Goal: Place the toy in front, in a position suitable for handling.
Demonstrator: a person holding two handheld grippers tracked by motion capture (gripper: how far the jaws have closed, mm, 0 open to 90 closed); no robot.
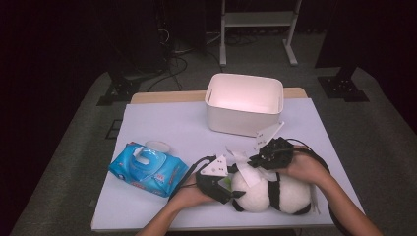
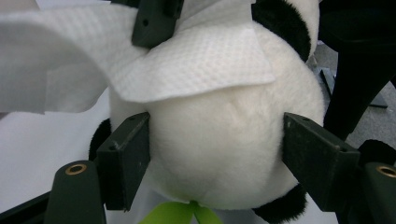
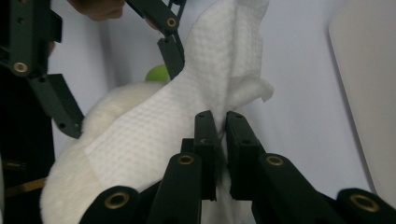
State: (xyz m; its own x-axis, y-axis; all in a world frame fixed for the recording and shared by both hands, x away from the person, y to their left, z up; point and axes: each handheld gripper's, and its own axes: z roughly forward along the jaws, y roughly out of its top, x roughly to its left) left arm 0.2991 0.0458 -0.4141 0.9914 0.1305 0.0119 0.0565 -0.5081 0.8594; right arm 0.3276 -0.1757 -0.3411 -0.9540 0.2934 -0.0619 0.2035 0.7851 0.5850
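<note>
The panda plush toy (image 1: 268,192) lies on its side on the white table sheet (image 1: 162,123), at the near edge in front of you, with a white wet wipe (image 1: 246,169) draped over its head. Your left gripper (image 1: 223,189) comes in low from the left and lies nearly level, its jaws clamped on the panda's round white head; in the left gripper view (image 2: 215,154) the two black pads press into the fur on either side, and a green bit of the toy pokes out below. Your left hand (image 1: 189,194) wraps the gripper from behind, forearm running back to the bottom edge.

Your right gripper (image 1: 268,157) sits above the toy and angles down toward the head. In the right gripper view (image 3: 222,135) its jaws are pinched together on a bunched fold of the wipe, the rest of the sheet spread over the fur. Your right hand (image 1: 307,167) rests over the panda's body.

To the left lies a blue wipes pack (image 1: 147,169) with its flap lifted; the print on it is too small to read. Beyond, near the far edge, stands an open white bin (image 1: 244,103).
</note>
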